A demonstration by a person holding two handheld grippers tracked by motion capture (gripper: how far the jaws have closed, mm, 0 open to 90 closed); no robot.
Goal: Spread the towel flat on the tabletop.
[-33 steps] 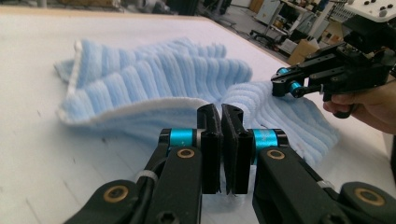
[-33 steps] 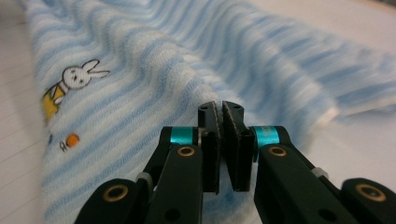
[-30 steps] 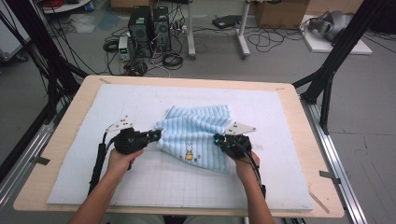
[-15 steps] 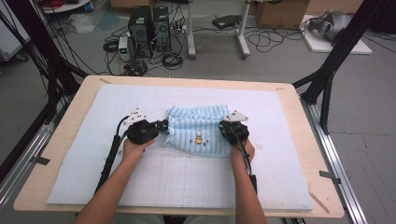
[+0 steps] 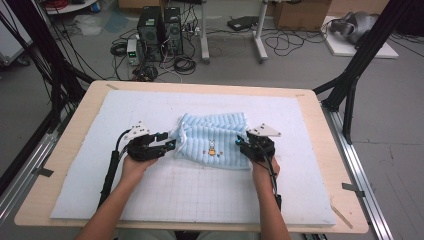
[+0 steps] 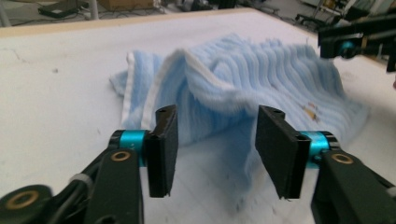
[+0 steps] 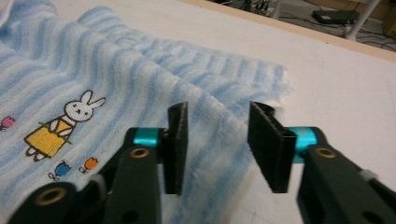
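Folded blue towel [image 5: 212, 142] lies mid-worktop [image 5: 300, 100]; we read this as the release after a fold. Left gripper [image 5: 170, 146] at its 9 o'clock edge and right gripper [image 5: 241, 144] at 3 o'clock have just been opening, jaws spread, cloth loose between them. Next we judge: back both off, then regrip for another fold.

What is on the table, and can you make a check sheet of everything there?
Surface: white mat on a wooden table.
Job's things: blue striped towel with a bunny picture, folded and rumpled.
Clutter: nothing seen.
Grippers: left gripper and right gripper have just been opening; towel edge between the jaws, pads not pressing.
Cables: black cable trailing from the left gripper.
Surroundings: computer towers, floor wires, black frame poles.
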